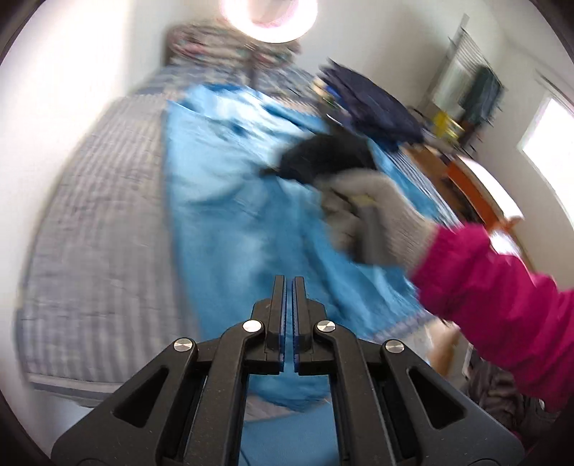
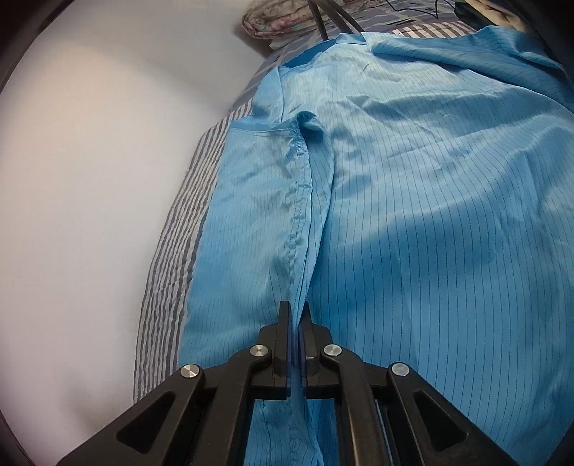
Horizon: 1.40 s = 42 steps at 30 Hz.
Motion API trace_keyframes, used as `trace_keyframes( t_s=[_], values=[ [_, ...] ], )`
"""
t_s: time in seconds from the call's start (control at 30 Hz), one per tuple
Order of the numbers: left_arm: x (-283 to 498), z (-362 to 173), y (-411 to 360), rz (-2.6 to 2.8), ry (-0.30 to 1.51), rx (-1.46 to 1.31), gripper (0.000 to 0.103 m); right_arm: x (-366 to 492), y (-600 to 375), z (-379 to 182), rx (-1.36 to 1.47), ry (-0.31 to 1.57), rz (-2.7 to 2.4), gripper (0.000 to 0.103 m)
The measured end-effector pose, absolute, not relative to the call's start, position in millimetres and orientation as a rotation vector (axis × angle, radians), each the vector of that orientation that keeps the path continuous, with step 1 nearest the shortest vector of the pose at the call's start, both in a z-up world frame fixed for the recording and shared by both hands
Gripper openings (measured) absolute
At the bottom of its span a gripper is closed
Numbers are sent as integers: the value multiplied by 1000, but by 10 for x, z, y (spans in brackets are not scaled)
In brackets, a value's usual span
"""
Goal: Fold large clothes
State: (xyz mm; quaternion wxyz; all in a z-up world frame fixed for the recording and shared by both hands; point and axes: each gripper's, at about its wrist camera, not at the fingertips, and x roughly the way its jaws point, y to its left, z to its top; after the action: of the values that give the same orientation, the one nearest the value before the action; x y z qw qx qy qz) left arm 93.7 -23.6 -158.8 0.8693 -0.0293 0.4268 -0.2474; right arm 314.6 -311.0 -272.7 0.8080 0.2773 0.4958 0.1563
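The blue pinstriped garment lay spread on the bed, its long axis running from the near edge toward the far end where the patterned pillow sat; its left side lay close along the bed's wall-side edge, leaving a strip of striped sheet bare. A stitched seam ran lengthwise away from the right tool. That tool's jaws stood almost together, pinching a raised ridge of the blue cloth at the seam. The left tool was closed with its pads meeting and nothing visibly between them, hanging above the near part of the garment. In the blurred left wrist view, a gloved hand with a pink sleeve gripped the right tool over the garment's right side. A dark blue heap of cloth rested near the bed's far right corner, and an orange-edged piece of furniture stood beside the right edge.
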Motion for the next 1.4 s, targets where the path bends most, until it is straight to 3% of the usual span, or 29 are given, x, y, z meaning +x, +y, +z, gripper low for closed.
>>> trace_keyframes(
  t_s=[0.07,0.1,0.13,0.17,0.2,0.27,0.47,0.5,0.57,0.6,0.67,0.77,1.03,1.33,1.4],
  values=[
    [1042,-1580,6,-449,888,-115,0,3027,-3144,-2725,604,1089,356,12],
    [1091,-1601,152,-421,902,-157,0,2981,-3150,-2712,595,1108,353,21],
    [1145,-1628,226,-398,912,-191,0,2944,-3155,-2679,585,1113,350,38],
    [1200,-1682,339,-368,930,-238,0,2881,-3169,-2636,574,1109,346,40],
    [1259,-1767,437,-343,959,-277,3,2782,-3194,-2605,570,1110,364,40],
    [1343,-1958,562,-335,1028,-370,24,2587,-3226,-2572,557,1131,395,40],
    [1359,-2244,523,-390,1133,-469,27,1915,-3227,-2688,502,1234,429,41],
    [1355,-2260,479,-399,1139,-462,29,1826,-3210,-2731,503,1251,435,41],
    [1327,-2302,422,-402,1150,-453,43,1702,-3160,-2801,509,1271,450,36],
    [1326,-2333,389,-403,1159,-448,45,1645,-3117,-2831,508,1278,467,32],
    [1341,-2373,333,-392,1173,-432,45,1557,-3035,-2860,502,1285,486,12],
    [1344,-2319,367,-317,1131,-360,45,1460,-2952,-2884,600,1284,523,2],
    [1442,-2370,520,-232,1113,-358,45,1397,-2575,-2880,565,1292,543,1],
    [1484,-2784,140,-159,1150,-61,45,1248,-2568,-2929,446,1283,504,1],
    [1450,-2773,44,-149,1116,20,44,1180,-2559,-2884,412,1269,503,8]
  ],
)
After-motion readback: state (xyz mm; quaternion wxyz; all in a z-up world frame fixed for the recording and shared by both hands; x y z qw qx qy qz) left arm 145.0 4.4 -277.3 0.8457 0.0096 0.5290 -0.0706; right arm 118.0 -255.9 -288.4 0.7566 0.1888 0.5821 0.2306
